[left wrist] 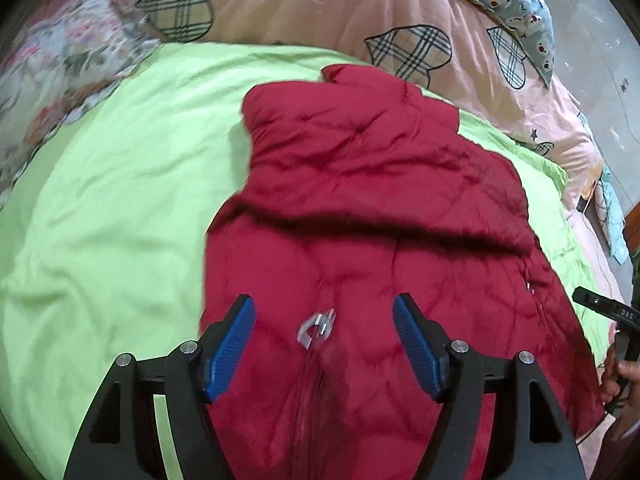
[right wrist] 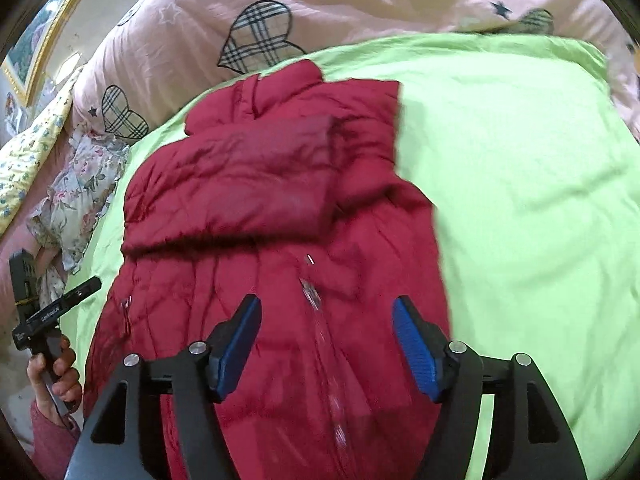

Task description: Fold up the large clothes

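A dark red quilted jacket (left wrist: pixel 372 200) lies on a lime green sheet (left wrist: pixel 112 208), its collar at the far end and a sleeve folded across its chest. It also shows in the right wrist view (right wrist: pixel 256 208), with the zipper (right wrist: pixel 316 304) running down its front. My left gripper (left wrist: pixel 323 304) is open and empty, hovering above the jacket's lower front near a silver zipper pull (left wrist: pixel 316 326). My right gripper (right wrist: pixel 327 306) is open and empty above the zipper line. Each gripper's handle shows at the edge of the other view.
A pink quilt with plaid hearts (left wrist: pixel 320 4) covers the bed behind the green sheet (right wrist: pixel 520 200). A floral cloth (right wrist: pixel 80 188) lies to one side. A blue patterned pillow (left wrist: pixel 516 4) and a framed picture (right wrist: pixel 28 52) sit at the far edges.
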`<action>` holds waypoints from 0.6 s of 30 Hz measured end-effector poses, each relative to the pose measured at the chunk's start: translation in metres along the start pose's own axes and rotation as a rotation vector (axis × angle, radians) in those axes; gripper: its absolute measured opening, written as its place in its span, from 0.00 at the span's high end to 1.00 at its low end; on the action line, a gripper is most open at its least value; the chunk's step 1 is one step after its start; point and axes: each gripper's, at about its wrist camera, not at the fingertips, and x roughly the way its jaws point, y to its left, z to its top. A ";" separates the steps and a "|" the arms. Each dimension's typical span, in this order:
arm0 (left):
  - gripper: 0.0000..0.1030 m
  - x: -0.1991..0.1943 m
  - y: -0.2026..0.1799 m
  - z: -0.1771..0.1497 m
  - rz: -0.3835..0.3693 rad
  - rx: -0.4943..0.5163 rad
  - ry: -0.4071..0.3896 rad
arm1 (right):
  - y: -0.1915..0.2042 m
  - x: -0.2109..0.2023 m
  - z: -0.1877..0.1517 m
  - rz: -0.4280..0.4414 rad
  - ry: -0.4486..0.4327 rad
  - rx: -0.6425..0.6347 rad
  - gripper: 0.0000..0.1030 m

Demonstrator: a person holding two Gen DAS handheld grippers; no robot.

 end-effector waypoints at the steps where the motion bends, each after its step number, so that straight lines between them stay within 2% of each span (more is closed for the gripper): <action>1: 0.30 -0.004 0.003 -0.007 0.006 -0.005 0.011 | -0.003 -0.004 -0.005 -0.006 0.003 0.015 0.30; 5: 0.30 -0.021 0.010 -0.029 0.010 -0.032 0.034 | -0.011 -0.019 -0.027 -0.042 0.005 0.036 0.30; 8: 0.30 -0.031 0.016 -0.042 0.019 -0.046 0.044 | -0.012 -0.026 -0.038 -0.072 0.016 0.025 0.26; 15: 0.27 -0.060 0.028 -0.064 0.038 -0.070 0.043 | -0.004 -0.023 -0.071 -0.130 0.114 -0.029 0.23; 18: 0.25 -0.068 0.032 -0.073 0.044 -0.067 0.052 | -0.004 -0.021 -0.088 -0.124 0.147 -0.037 0.23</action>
